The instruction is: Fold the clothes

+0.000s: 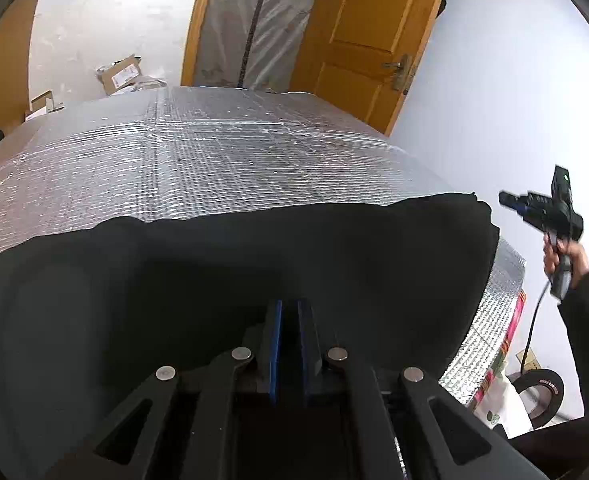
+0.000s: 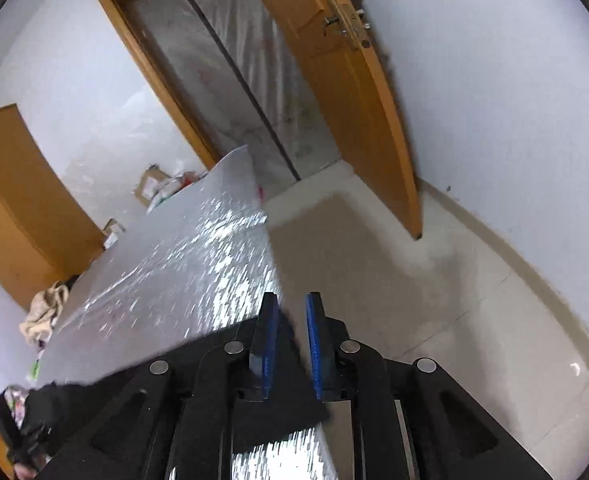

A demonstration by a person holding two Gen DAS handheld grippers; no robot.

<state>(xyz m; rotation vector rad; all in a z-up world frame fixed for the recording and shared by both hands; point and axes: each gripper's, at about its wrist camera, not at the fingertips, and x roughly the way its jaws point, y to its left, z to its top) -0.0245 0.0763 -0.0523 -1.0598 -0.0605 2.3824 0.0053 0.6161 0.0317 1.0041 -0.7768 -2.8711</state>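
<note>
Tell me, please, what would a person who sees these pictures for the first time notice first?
First comes the shiny silver quilted cover that spreads over the whole work surface, with a black garment lying across its near edge under the left gripper. Next is the orange wooden door, standing open in the background. At the right of the left wrist view, the right gripper is held in the air, off the surface.

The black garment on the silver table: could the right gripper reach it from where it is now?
Probably yes. The right gripper is held off the table's right edge, jaws slightly apart and empty, with only open air between it and the black garment's near corner.
</note>
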